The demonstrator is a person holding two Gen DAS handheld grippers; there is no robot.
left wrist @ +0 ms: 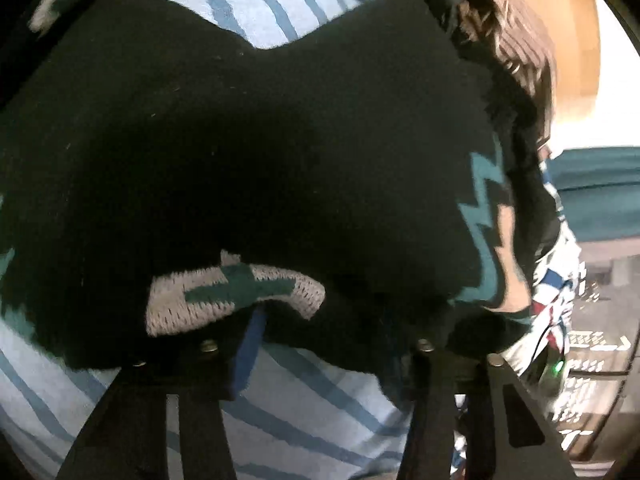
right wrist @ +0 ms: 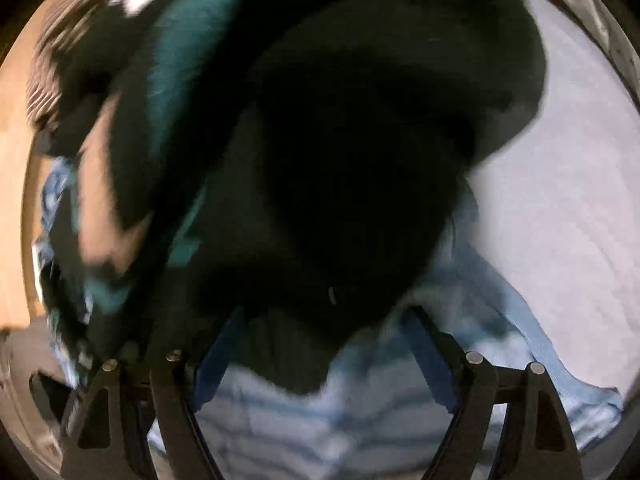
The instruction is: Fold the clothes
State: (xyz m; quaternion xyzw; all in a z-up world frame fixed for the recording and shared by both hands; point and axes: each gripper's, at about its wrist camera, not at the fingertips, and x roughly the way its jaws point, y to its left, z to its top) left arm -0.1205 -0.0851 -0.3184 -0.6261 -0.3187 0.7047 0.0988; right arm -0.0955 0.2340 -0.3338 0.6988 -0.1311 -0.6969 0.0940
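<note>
Basically the black knit sweater [left wrist: 256,152] fills both views, draped over and ahead of each claw. Left claw [left wrist: 332,344]: fingers set wide, sweater hem with its grey-and-green patch [left wrist: 224,296] bunched across them; can't tell if it's pinched. Right claw [right wrist: 320,344]: fingers also spread, dark fabric hanging into the gap, grip unclear. Underneath lies a blue-striped garment [left wrist: 304,412]. Right view is blurred. No containers visible.

Both tools [left wrist: 336,344] [right wrist: 320,344]: black arms, blue pads, brass/silver screws.
</note>
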